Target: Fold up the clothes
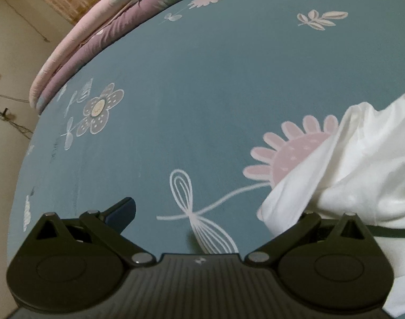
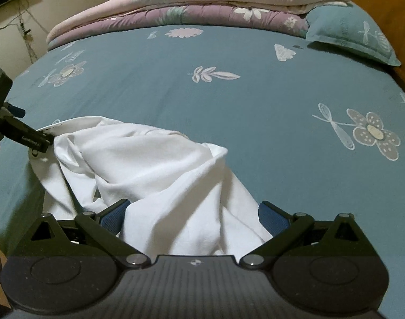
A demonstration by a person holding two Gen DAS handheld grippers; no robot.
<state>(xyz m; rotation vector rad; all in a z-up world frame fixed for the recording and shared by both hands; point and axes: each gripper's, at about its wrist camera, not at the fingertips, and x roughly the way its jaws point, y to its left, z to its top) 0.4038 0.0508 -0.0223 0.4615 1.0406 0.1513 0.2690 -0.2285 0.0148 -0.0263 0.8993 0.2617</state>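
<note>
The crumpled white cotton garment (image 2: 154,175) on the teal floral bedsheet (image 2: 255,106) spills between the wide-spread right claw (image 2: 194,212); the left claw (image 2: 46,141), frame-left, pinches its edge.

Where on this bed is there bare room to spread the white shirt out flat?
The teal floral bedsheet lies bare between the crumpled white garment and the folded pink and purple quilts. The near-left corner is crowded by the garment and both grippers.
</note>
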